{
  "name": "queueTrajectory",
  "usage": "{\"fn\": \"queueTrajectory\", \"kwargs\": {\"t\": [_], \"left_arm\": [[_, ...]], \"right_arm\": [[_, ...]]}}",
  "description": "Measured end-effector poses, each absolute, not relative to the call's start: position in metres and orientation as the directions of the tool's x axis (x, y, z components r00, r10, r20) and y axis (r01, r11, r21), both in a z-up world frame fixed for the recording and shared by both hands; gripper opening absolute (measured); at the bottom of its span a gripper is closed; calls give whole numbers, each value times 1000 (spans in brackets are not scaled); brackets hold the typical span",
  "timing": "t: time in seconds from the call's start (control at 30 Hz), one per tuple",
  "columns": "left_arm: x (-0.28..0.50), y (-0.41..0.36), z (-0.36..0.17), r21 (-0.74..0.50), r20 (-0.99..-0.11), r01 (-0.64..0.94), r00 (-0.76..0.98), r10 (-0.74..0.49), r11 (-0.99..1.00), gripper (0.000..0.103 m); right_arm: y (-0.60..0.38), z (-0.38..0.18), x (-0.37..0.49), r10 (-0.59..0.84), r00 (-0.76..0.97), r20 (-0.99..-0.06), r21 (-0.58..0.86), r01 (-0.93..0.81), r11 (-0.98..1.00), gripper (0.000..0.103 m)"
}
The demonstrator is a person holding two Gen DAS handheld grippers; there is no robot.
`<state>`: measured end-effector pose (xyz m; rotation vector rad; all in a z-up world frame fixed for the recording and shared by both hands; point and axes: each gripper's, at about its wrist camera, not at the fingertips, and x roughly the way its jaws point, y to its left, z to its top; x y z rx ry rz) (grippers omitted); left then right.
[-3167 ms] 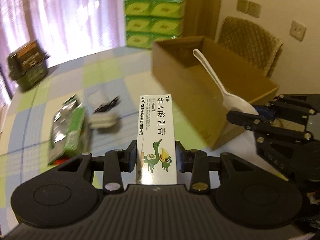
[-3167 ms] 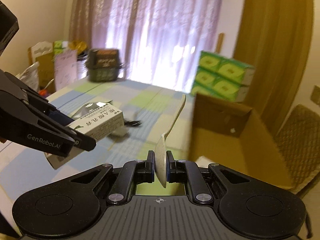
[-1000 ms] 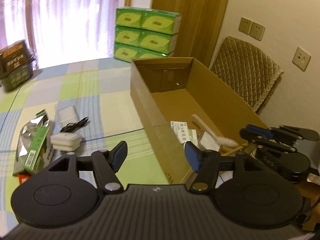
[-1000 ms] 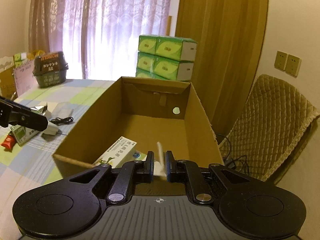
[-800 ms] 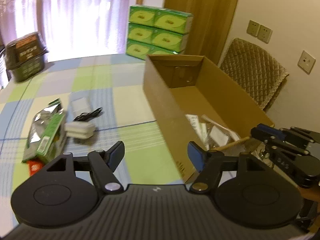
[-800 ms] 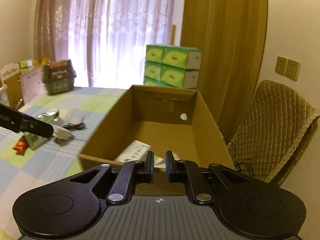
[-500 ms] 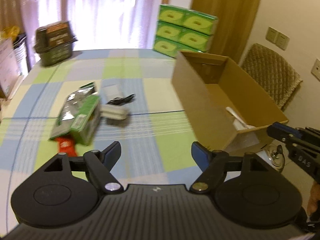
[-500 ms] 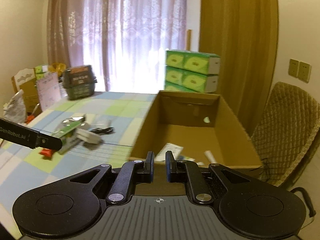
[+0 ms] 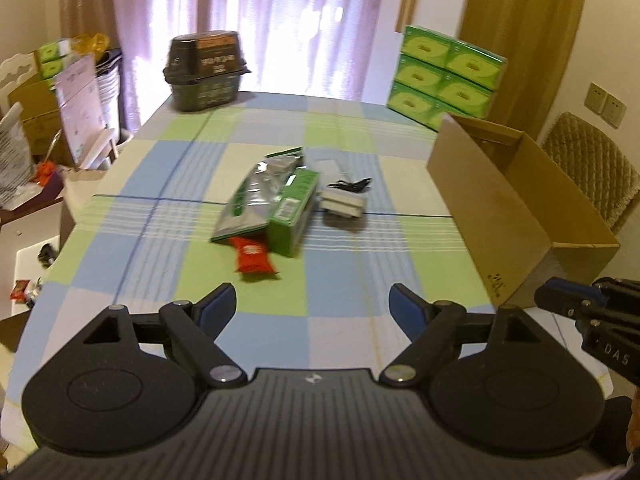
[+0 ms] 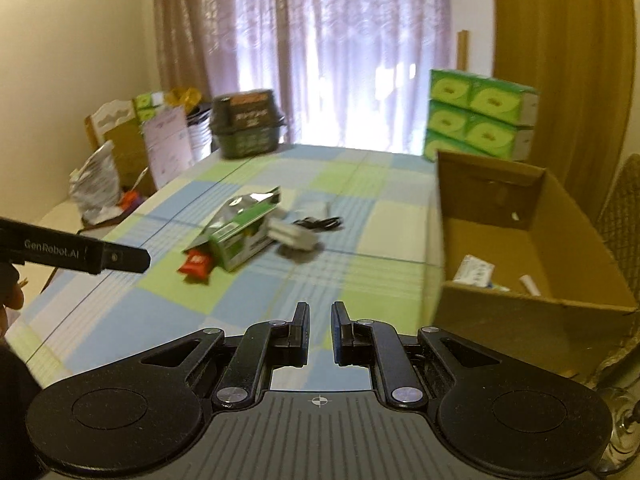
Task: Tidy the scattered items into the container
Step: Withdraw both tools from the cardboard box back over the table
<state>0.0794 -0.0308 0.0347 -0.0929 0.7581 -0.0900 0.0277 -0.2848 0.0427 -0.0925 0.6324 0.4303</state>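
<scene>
Left gripper (image 9: 312,304) hangs over the near part of the table, fingers spread wide, nothing between them. Right gripper (image 10: 320,320) sits near the box's near left corner, fingers almost together with a narrow gap, empty; whether that counts as fully closed I cannot tell.

Checked tablecloth (image 9: 344,292) in blue, green and cream covers the table. Cardboard box (image 10: 500,320) stands open on the right side of the table. Inside, against the near wall: a white medicine carton (image 10: 474,270) and a white spoon handle (image 10: 530,285), only partly seen.

Loose items are grouped mid-table, well left of the box. Silver foil pouch (image 9: 256,204) lies flat, touching the green box (image 9: 294,214) on its right. Red snack packet (image 9: 253,256) pokes out from under the pouch's near end, nearest to the left gripper. White charger block (image 9: 343,203) sits just right of the green box, with a black cable (image 9: 352,185) coiled just behind it and a flat white pack (image 9: 328,168) further back.

Far end: dark basket (image 9: 206,70) at the left, stacked green tissue packs (image 9: 446,74) at the right, behind the box. Quilted chair (image 9: 592,176) stands right of the box. Motion blur softens the right wrist view.
</scene>
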Motion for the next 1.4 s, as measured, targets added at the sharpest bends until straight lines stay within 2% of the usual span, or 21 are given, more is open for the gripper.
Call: {"fn": "queueTrajectory", "kwargs": {"t": [0.03,0.07,0.1,0.53,1.07,1.23,1.4], "left_arm": [[77,-27,34,-118,-683,40,722,-111,992,81],[75,-22,33,-120,-684,33,722,-107,992,81],[73,-19,32,-123,-685,25,721,-103,992,81],[71,5,23,-130,-696,-10,713,-83,992,82],[105,12,-1,-89,-713,21,696,-79,996,82],[132,9,-14,-38,-710,56,701,-67,998,71],[160,3,-29,-13,-714,81,697,-66,997,70]], "right_arm": [[-282,42,26,360,722,-591,46,-415,909,86],[-280,41,22,363,739,-567,48,-410,911,103],[-278,40,20,372,750,-546,51,-414,909,103],[-243,10,42,384,703,-599,43,-451,892,103],[-238,-8,50,386,657,-647,51,-469,882,103],[-230,-16,61,390,642,-660,47,-483,874,103],[-220,-23,79,390,637,-665,44,-488,872,103]]}}
